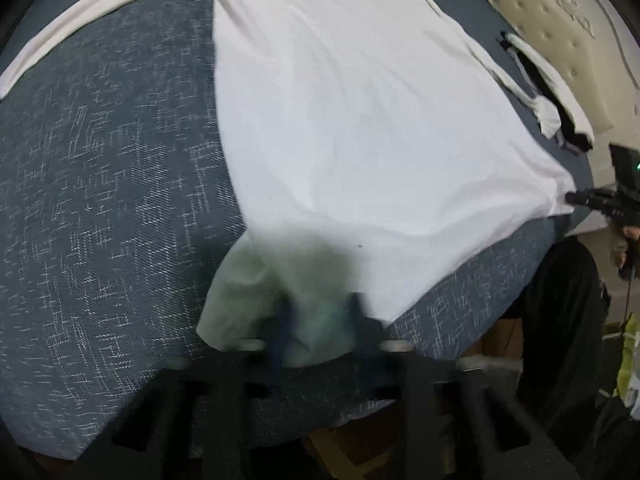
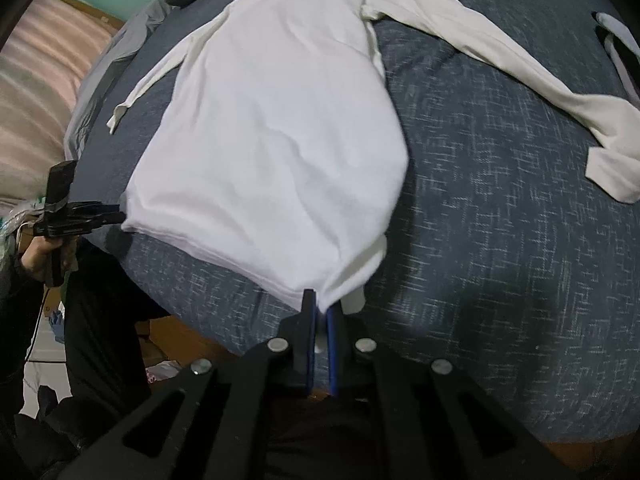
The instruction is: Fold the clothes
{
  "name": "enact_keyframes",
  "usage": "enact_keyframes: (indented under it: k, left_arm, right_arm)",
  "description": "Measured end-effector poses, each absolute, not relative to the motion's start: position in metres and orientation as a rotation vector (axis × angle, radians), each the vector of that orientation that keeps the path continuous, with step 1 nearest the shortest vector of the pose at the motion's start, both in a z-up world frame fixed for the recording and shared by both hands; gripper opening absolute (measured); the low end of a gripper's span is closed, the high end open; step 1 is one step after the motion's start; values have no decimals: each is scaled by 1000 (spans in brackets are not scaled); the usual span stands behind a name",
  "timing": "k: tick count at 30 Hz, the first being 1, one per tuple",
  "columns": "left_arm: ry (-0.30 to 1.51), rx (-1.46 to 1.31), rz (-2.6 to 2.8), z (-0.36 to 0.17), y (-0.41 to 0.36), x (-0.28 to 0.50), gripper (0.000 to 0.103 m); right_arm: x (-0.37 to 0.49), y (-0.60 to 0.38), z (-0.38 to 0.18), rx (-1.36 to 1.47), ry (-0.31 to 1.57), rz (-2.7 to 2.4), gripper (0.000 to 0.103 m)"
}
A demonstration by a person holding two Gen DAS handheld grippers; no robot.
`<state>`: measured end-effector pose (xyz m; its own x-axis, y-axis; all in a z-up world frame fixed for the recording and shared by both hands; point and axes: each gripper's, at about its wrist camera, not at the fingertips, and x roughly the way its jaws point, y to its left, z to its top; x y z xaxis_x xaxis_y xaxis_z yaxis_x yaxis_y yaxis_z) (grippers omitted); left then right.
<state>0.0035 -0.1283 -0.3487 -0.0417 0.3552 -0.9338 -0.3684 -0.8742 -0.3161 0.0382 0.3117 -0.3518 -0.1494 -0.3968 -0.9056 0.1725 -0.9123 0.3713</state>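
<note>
- White long-sleeved cotton shirt (image 2: 272, 128) lies spread flat on the dark blue bed cover with a pale crosshatch pattern (image 2: 500, 240), sleeves out to both sides.
- Right gripper (image 2: 320, 312), black with blue pads, is closed on one bottom hem corner of the shirt.
- Left gripper (image 2: 108, 214) pinches the other hem corner; in its own blurred view the cloth bunches between its fingers (image 1: 286, 320).
- A cream tufted headboard (image 1: 560, 32) stands beyond the bed.
</note>
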Motion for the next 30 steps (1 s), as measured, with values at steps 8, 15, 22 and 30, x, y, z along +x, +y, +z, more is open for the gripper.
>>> enact_keyframes:
  k: [8,15,22,30]
  left_arm:
    - [-48,-1612,2026,-278,-139,2,2]
    - [-130,-1579,2061,-228,-147,11,2]
    - [-113,-1728,2035,-284,-157,18,4]
    - [-101,-1825,2088,-307,-169,7,18]
  right_arm:
    - [44,321,-304,1612,-296,-2160,2]
    - [57,334,-269,1554,-293,-2164,2]
    - [58,318,-334,1758,-242,-2097,3]
    - [39,318,-335,1793,-153,-2189,14]
